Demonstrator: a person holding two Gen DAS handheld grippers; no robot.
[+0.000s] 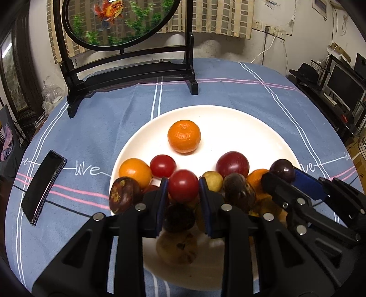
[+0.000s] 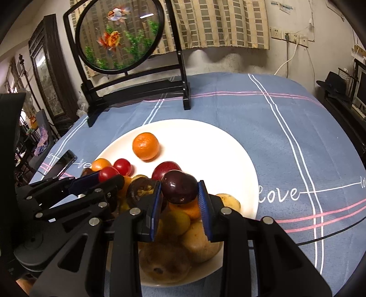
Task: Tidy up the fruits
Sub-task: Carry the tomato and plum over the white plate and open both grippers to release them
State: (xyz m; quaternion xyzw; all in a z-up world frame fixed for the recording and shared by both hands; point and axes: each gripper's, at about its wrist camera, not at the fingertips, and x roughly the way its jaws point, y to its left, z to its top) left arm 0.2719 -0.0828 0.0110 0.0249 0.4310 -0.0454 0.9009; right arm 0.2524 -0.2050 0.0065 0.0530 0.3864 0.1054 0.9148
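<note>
A white plate (image 1: pixel 240 128) on the blue tablecloth carries a heap of fruit along its near side. My left gripper (image 1: pixel 183 186) is shut on a red tomato (image 1: pixel 183 185), held above the heap. My right gripper (image 2: pixel 179 190) is shut on a dark purple plum (image 2: pixel 179 189); in the left wrist view that gripper (image 1: pixel 286 176) comes in from the right with the plum (image 1: pixel 282 170) at its tip. One mandarin (image 1: pixel 184 136) sits alone toward the plate's far side. Another red tomato (image 1: pixel 162 166), an orange (image 1: pixel 135 171) and a red plum (image 1: pixel 232 164) lie at the heap's far edge.
A black phone (image 1: pixel 43 186) lies on the cloth left of the plate. A dark wooden stand (image 1: pixel 128 70) with a round goldfish panel (image 1: pixel 114 20) stands at the table's far side. Brownish fruits (image 2: pixel 164 262) fill the plate's near part under the grippers.
</note>
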